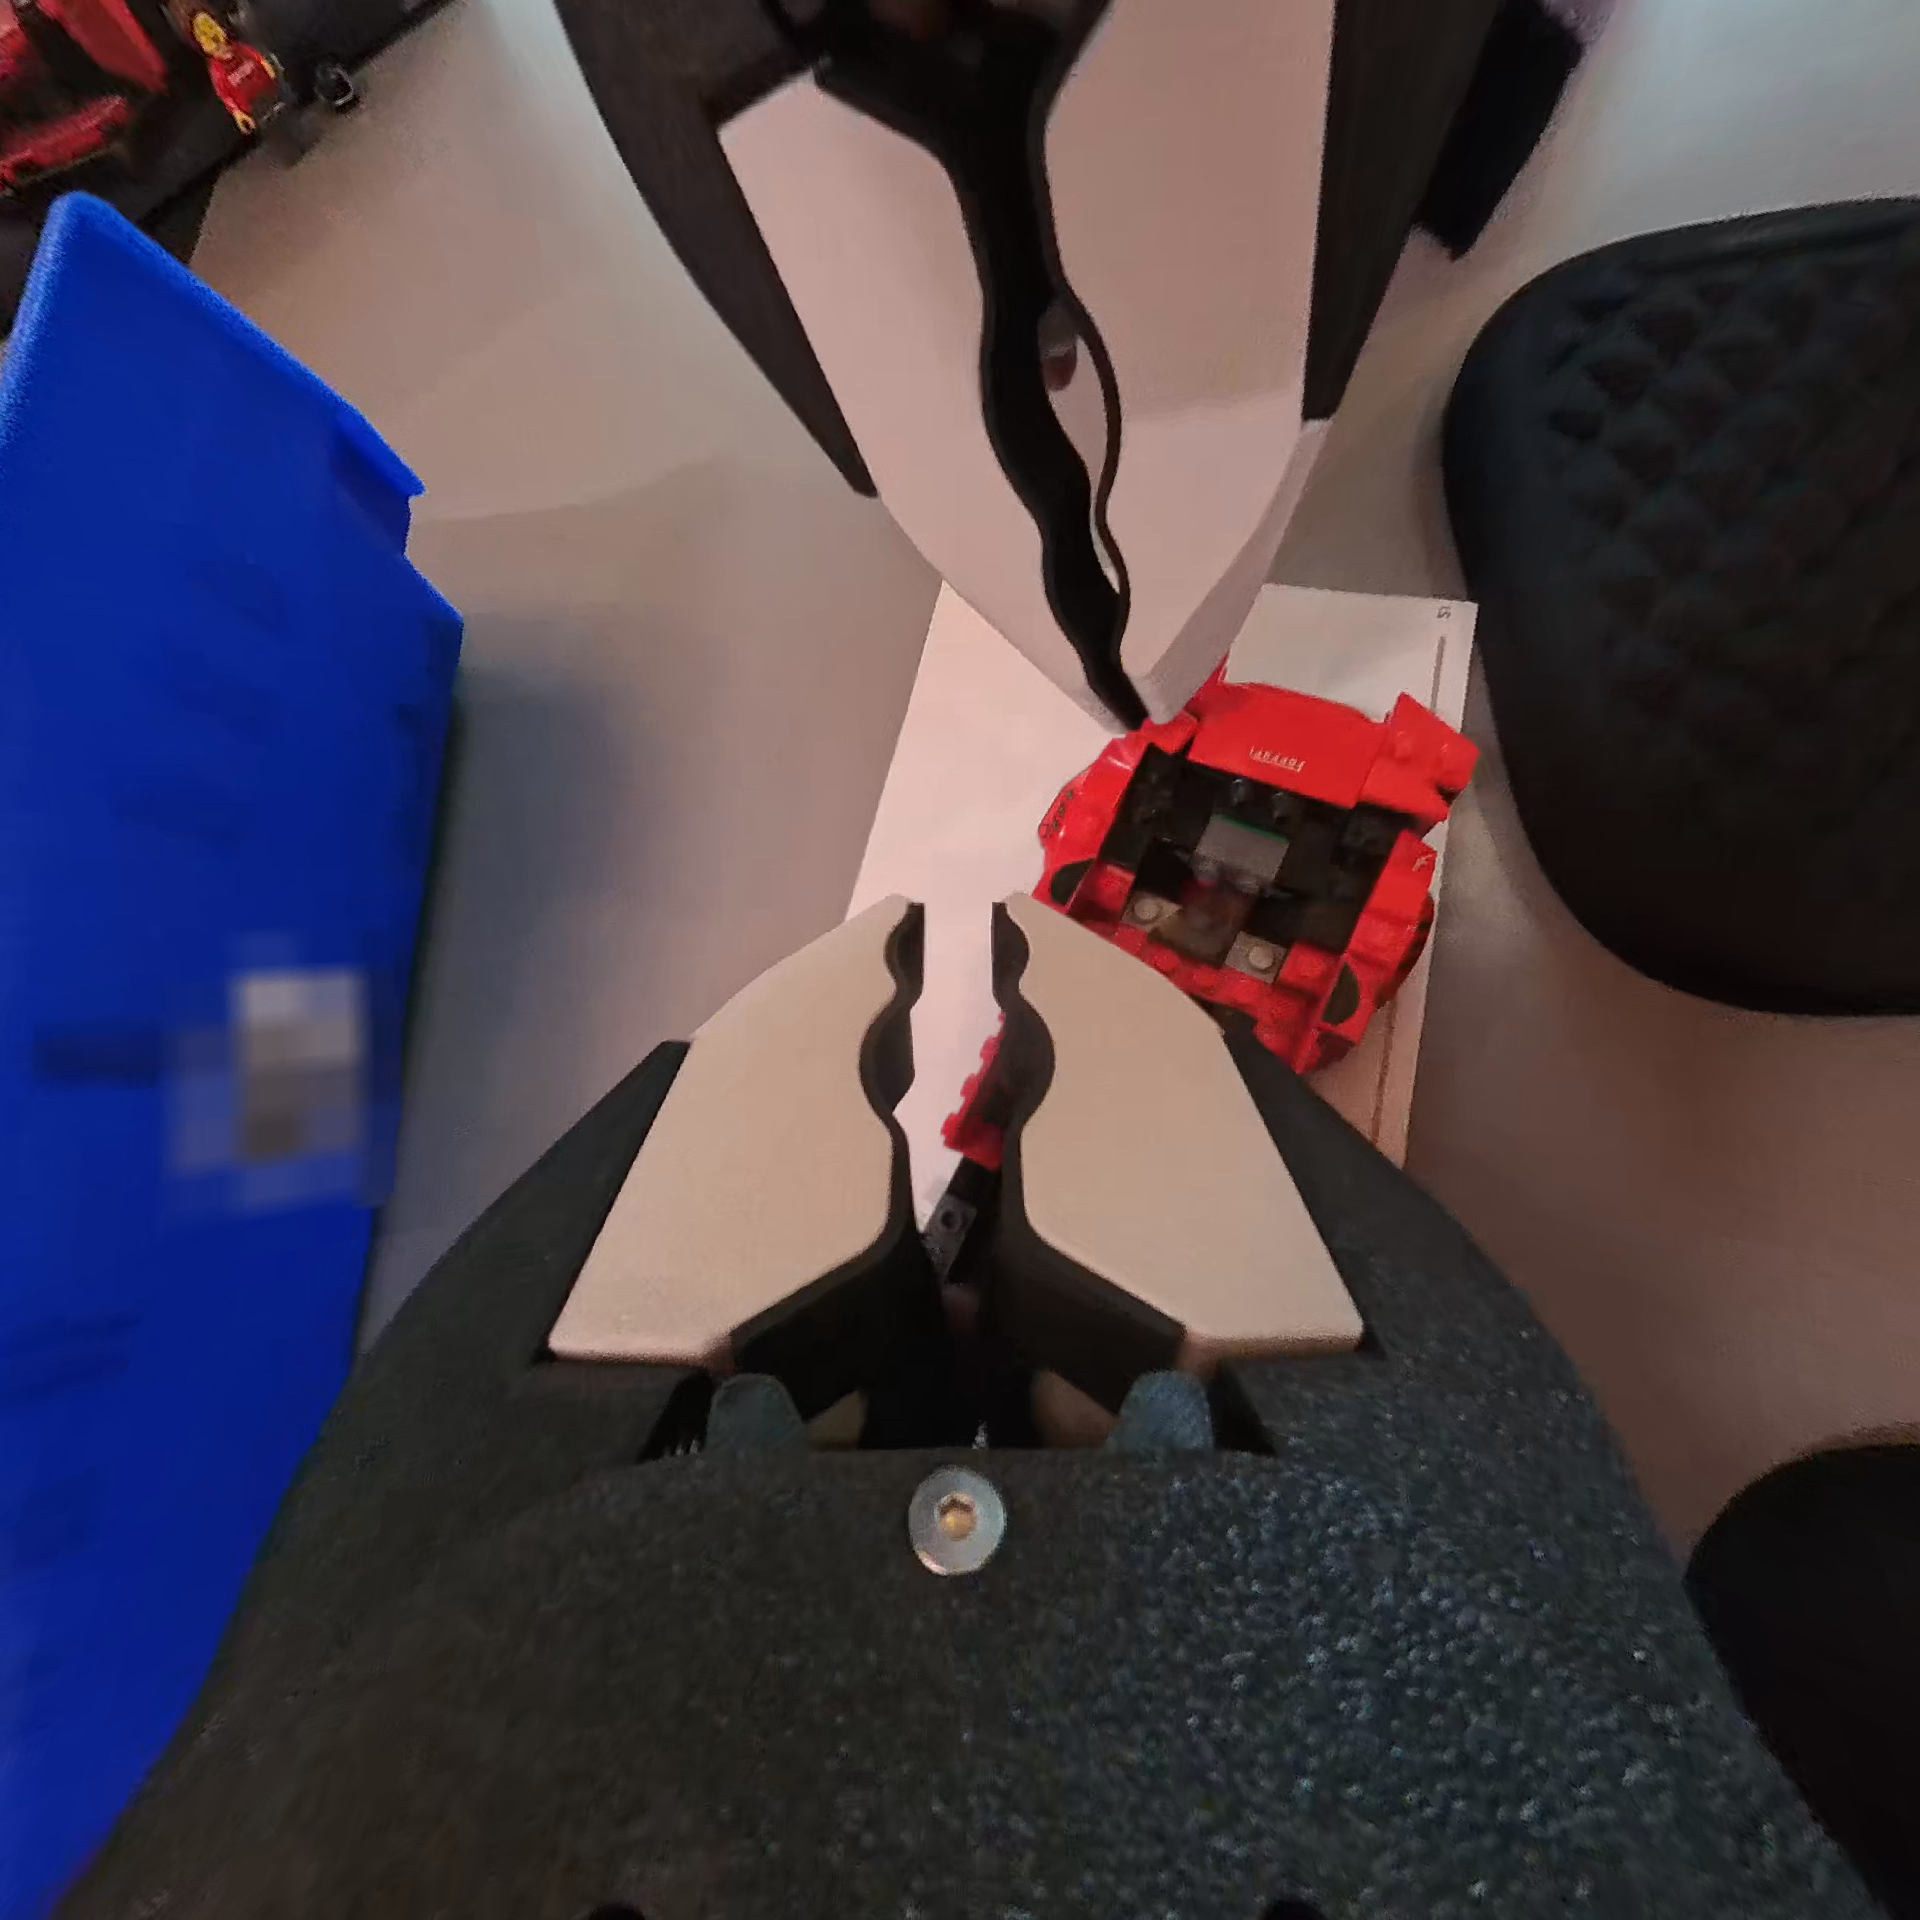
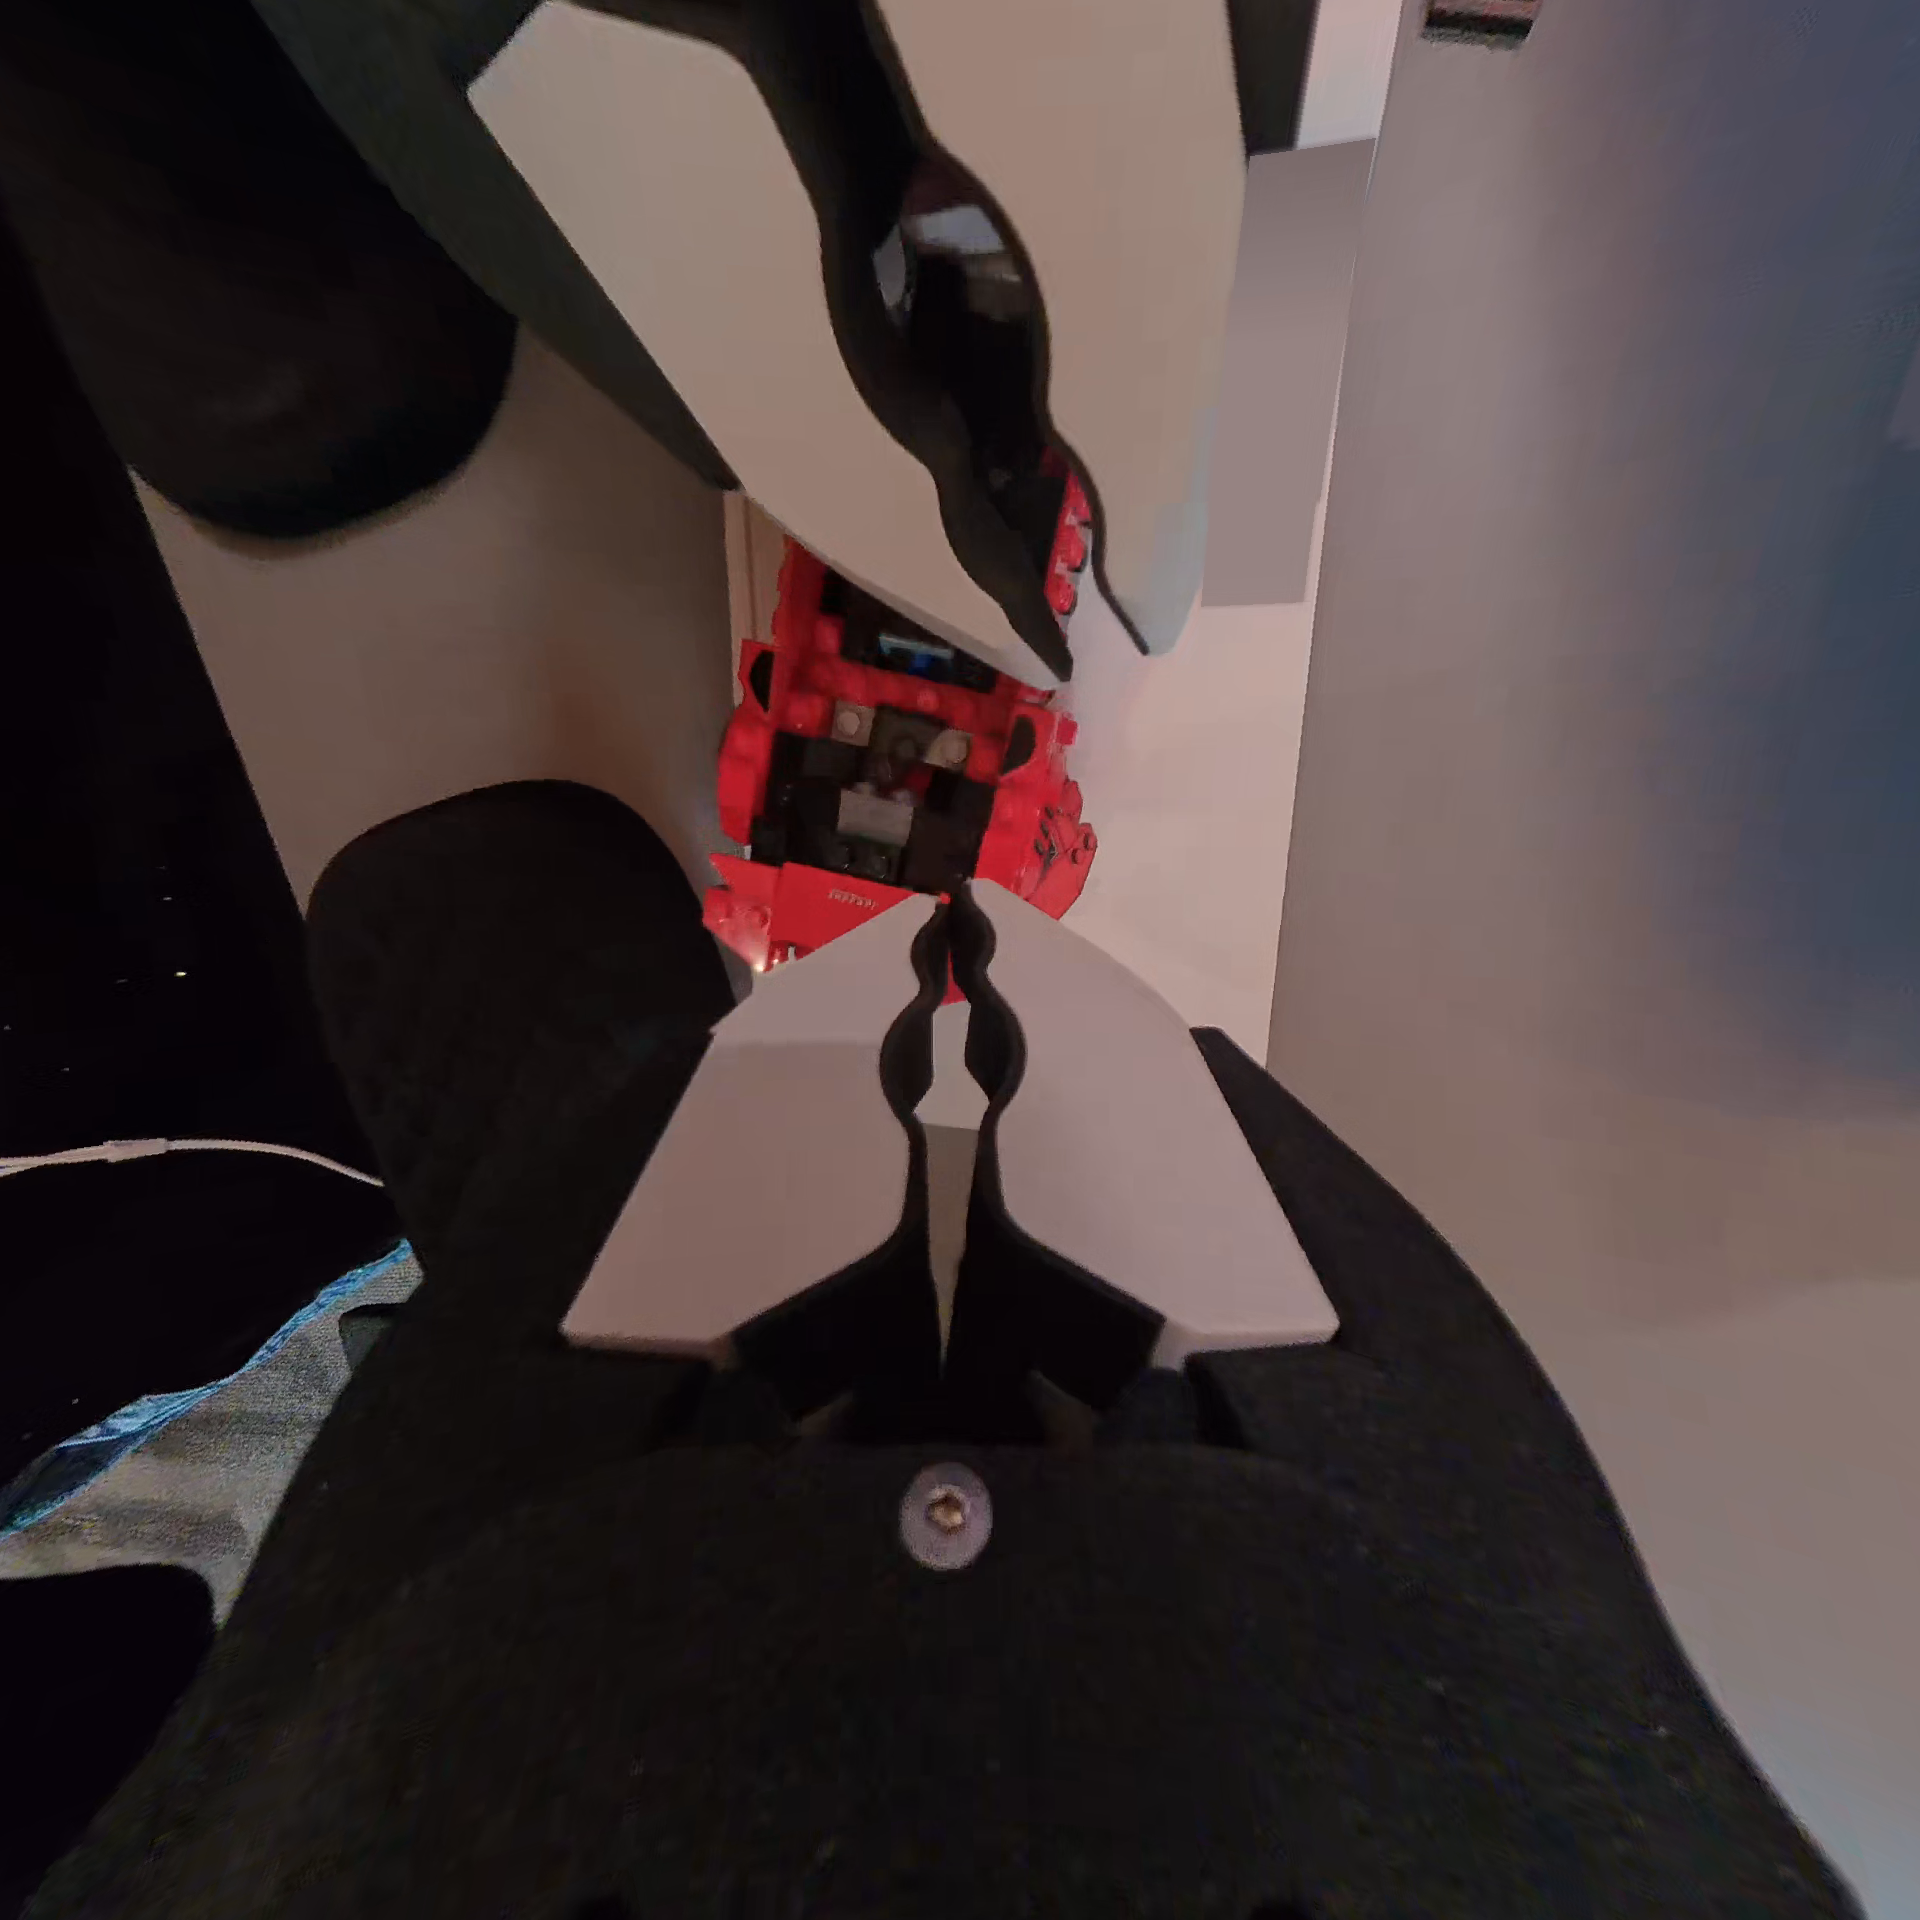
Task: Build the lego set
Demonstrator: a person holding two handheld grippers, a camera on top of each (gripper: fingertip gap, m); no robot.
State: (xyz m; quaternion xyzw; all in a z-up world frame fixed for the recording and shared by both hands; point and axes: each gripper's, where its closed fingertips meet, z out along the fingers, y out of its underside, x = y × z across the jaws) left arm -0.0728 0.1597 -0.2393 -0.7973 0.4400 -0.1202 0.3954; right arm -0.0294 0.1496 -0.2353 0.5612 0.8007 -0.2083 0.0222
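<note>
Red lego car (image 1: 1247, 873) on white sheet (image 1: 966, 790), rear toward right tongs (image 2: 951, 902) pinched shut; left tongs (image 1: 958, 914) gripping red-and-black piece (image 1: 982, 1101).

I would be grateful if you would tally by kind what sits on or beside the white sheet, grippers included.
Grippers: 2 (left gripper, right gripper)
red Lego car: 1
red-and-black Lego piece between the left jaws: 1
blue bin: 1
black mesh seat: 1
Total: 6

Each tool (image 1: 957, 914) (image 2: 951, 902) has pale wavy-edged fingers, speckled black body, one silver screw.
</note>
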